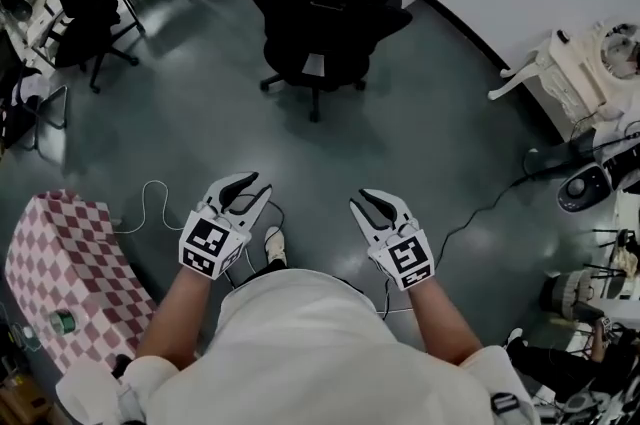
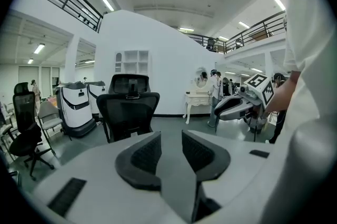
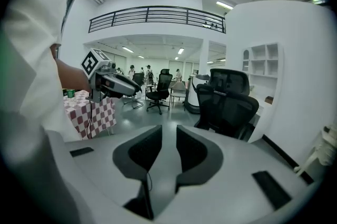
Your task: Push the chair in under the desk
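The chair point(image 1: 318, 23) is black, the floor point(image 1: 200, 138) grey, the tablecloth point(image 1: 70, 268) red-and-white checked, the person's shirt point(image 1: 310, 353) white.

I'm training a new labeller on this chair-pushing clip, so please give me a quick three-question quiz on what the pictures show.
1. Fill in: the jaws of the left gripper and the right gripper stand ____, with nothing between them.
2. True or false: the black mesh office chair is touching one of the grippers.
3. In the head view, what stands at the person's left?
A. a pink-and-white checked tablecloth
B. a blue sofa
C. a wooden ladder
Key: 1 apart; 2 false; 3 A.
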The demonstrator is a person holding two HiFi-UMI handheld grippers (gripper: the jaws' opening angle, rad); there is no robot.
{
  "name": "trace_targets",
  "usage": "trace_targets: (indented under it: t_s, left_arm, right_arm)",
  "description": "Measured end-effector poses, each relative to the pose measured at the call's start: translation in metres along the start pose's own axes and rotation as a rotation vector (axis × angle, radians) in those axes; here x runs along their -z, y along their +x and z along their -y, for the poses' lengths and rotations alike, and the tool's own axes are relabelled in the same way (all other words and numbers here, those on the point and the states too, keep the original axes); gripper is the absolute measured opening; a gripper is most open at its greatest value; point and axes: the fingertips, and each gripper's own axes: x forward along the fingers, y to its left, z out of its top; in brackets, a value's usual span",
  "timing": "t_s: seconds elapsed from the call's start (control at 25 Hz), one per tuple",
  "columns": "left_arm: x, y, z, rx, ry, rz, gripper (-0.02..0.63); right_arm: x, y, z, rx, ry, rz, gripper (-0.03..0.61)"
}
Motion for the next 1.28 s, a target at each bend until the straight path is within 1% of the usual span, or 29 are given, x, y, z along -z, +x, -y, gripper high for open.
trace_targets:
  t_s: [0.16, 0.36, 0.56, 0.72, 0.84, 1.0, 1.16, 1.28]
  left_arm:
    - [-0.005, 0.009, -0.044, 0.027, 0.025, 0.0, 0.123]
    - [-0.005, 0.026, -0.083, 0.066, 0.051, -0.008, 0.123]
    - [-0.012, 0.048, -0.103, 0.079, 0.055, -0.005, 0.123]
    - [-0.024, 0.075, -0.117, 0.084, 0.062, -0.005, 0.123]
    - [-0.039, 0.099, -0.134, 0.064, 0.065, -0.004, 0.123]
    - [-0.057, 0.134, -0.16, 0.023, 0.063, -0.026, 0.123]
    - [-0.083, 0.172, -0.189, -0.024, 0.098, -0.019, 0.123]
    - [-0.095, 0.197, -0.207, -0.054, 0.108, -0.018, 0.126]
  right_arm:
    - [-0.018, 0.036, 0.016, 0.05, 0.005, -0.001, 0.066]
    - [-0.03, 0.07, 0.031, 0.099, 0.014, -0.013, 0.066]
    - [-0.044, 0.088, 0.055, 0.128, 0.006, 0.0, 0.066]
    - [-0.049, 0.104, 0.086, 0.121, -0.015, -0.007, 0.066]
    - [-0.056, 0.121, 0.117, 0.11, -0.035, 0.004, 0.066]
    - [-0.063, 0.144, 0.164, 0.082, -0.052, 0.011, 0.066]
    - [-0.072, 0.17, 0.215, 0.055, -0.102, 0.036, 0.066]
    - [-0.074, 0.188, 0.246, 0.032, -0.12, 0.044, 0.066]
